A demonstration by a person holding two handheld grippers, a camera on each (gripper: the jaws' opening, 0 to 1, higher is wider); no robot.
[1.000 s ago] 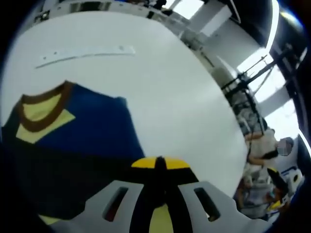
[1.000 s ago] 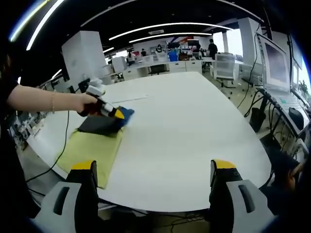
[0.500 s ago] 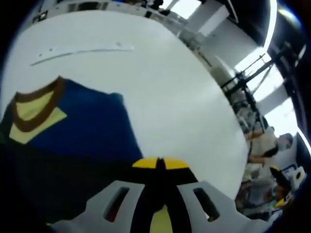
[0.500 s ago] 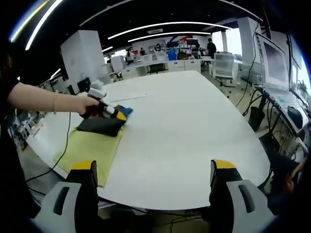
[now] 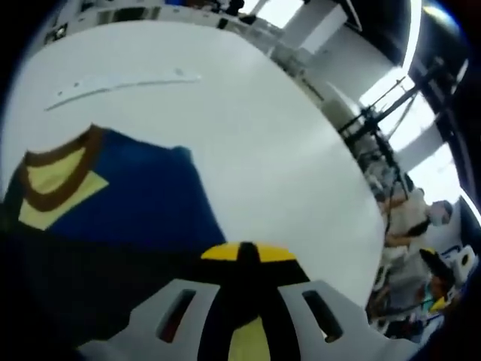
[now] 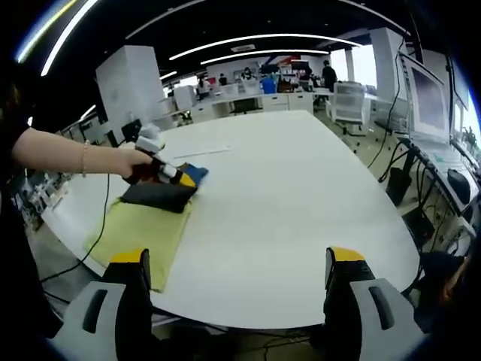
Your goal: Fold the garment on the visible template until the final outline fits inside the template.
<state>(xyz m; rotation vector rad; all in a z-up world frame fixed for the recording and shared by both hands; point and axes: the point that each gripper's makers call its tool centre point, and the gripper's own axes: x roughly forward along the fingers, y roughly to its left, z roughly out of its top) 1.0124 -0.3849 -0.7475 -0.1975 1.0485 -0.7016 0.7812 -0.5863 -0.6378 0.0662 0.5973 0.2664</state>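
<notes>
The garment [image 6: 167, 192] lies on the far left part of the white desk [image 6: 301, 195], folded into a small dark bundle with a blue part showing at its far edge, and it rests on the far end of the yellow-green template [image 6: 139, 229]. In the right gripper view the bundle looks narrower than the template and seems to sit mostly inside its outline, so the folding is judged to be well advanced; only a last tuck or a small shift may be left, because the blue corner reaches toward the template's far edge. The left gripper [image 6: 171, 174], held by a person's hand [image 6: 134, 164], is down at the garment, and in the left gripper view its yellow-tipped jaws stand together with dark fabric between them, so it is holding the garment [image 5: 128, 203]. There the blue cloth with a brown collar [image 5: 56, 177] spreads on the desk [image 5: 263, 150], near a thin pale strip [image 5: 124, 81]. The right gripper [image 6: 237, 278] hangs well apart from the garment, near the desk's close edge, with its jaws wide and nothing in them. The near side of the bundle is hidden under the left gripper, and whether the blue corner passes the template's edge cannot be told.
</notes>
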